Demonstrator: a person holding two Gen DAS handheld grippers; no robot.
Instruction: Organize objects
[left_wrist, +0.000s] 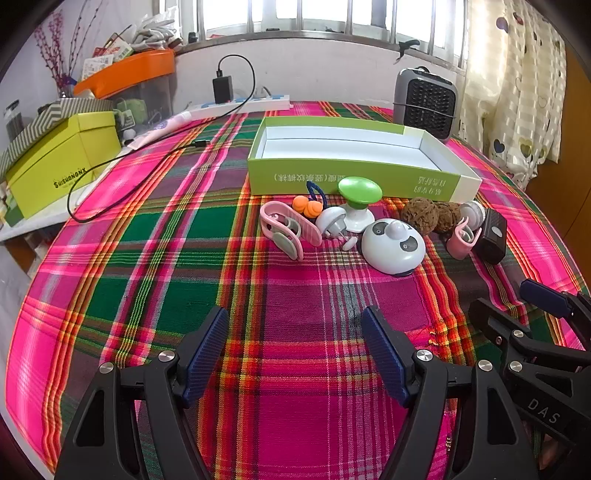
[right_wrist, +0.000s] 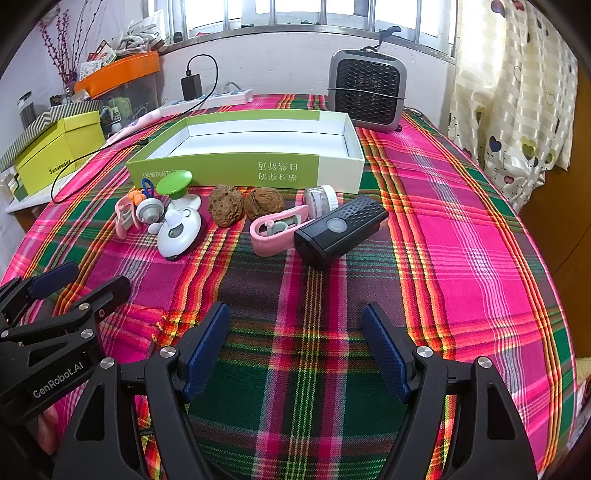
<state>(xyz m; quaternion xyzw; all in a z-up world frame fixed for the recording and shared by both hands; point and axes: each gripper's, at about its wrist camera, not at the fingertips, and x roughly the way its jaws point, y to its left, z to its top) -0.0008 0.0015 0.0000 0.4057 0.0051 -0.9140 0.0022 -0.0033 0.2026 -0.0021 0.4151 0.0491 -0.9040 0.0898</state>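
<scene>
An empty green and white box (left_wrist: 354, 173) (right_wrist: 240, 166) sits on the plaid tablecloth. In front of it lies a row of small objects: a pink clip (left_wrist: 286, 229), orange balls (left_wrist: 307, 207), a green-topped massager (left_wrist: 360, 199) (right_wrist: 176, 188), a white panda gadget (left_wrist: 393, 245) (right_wrist: 179, 230), two walnuts (left_wrist: 430, 216) (right_wrist: 243, 203), a second pink clip (right_wrist: 275, 230), a white round case (right_wrist: 320, 199) and a black device (left_wrist: 491, 236) (right_wrist: 341, 230). My left gripper (left_wrist: 295, 354) and right gripper (right_wrist: 295, 350) are open and empty, hovering short of the row.
A grey fan heater (left_wrist: 424, 101) (right_wrist: 367, 90) stands behind the box. A power strip with charger and cable (left_wrist: 236, 101) lies at the back. A yellow-green box (left_wrist: 59, 166) and orange tray (left_wrist: 125, 72) sit left. Curtains (right_wrist: 517, 92) hang right.
</scene>
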